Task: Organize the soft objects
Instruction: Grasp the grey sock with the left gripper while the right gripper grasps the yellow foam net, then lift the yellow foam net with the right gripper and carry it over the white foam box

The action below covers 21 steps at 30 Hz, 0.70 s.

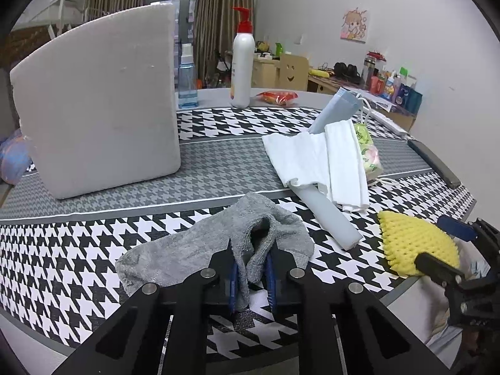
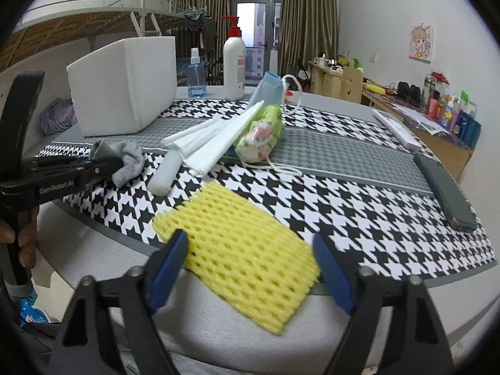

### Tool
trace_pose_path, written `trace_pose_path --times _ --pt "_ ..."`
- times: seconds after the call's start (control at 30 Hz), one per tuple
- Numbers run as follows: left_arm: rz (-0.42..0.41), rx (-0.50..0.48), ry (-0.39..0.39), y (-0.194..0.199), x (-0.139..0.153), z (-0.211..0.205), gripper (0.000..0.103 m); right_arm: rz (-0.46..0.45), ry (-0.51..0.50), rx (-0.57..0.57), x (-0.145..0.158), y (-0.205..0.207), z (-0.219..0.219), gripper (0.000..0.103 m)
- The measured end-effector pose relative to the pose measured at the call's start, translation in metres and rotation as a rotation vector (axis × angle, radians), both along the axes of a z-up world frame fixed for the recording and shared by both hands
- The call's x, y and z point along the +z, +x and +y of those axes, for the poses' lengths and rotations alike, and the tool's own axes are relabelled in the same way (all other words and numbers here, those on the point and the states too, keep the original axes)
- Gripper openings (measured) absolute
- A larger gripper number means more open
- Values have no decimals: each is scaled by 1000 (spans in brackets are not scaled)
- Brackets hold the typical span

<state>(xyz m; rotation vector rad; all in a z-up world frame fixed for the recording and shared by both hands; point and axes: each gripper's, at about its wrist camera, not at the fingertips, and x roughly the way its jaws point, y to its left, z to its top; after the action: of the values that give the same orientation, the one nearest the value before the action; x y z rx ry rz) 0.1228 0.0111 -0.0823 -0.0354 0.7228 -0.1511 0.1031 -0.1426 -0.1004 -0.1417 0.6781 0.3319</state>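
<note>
Grey terry cloth (image 1: 218,247) lies bunched near the front edge of the houndstooth-covered tabletop (image 1: 93,265), left of the other soft things. The left claw (image 1: 252,276) has closed nearly all the way on a raised fold of it, so that the fabric is pinched between the blue pads (image 1: 233,284) and the rest of the cloth spreads away to the left. Behind it stands a large white foam block (image 1: 100,100).

Further right, toward the middle, a pale foam tube (image 2: 165,175) with white folded cloths (image 2: 212,143) draped across it runs diagonally away from the front edge; a flowered pouch (image 2: 262,134) lies against their far side.

Rightmost is the yellow foam mesh (image 2: 243,259), lying flat and hanging slightly over the tabletop's front edge. Its long axis runs from near right to far left. The right claw (image 2: 250,268) stands about two-thirds open, and its blue fingers (image 2: 331,272) flank the sleeve's near half without visibly pressing on it. The mesh lies straight ahead of this claw, which is clearly the nearer one, so I judge that the next step is to close across the short width.
</note>
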Motion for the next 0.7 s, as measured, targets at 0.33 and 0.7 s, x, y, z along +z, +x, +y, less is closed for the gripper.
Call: trace_pose_path --times 0.33,0.7 --pt "-56 1 -11 -12 11 8 15 7 -5 9 5 -3 2 13" --pt "-131 -5 -26 -32 30 13 15 -44 61 4 29 -12 -4 13"
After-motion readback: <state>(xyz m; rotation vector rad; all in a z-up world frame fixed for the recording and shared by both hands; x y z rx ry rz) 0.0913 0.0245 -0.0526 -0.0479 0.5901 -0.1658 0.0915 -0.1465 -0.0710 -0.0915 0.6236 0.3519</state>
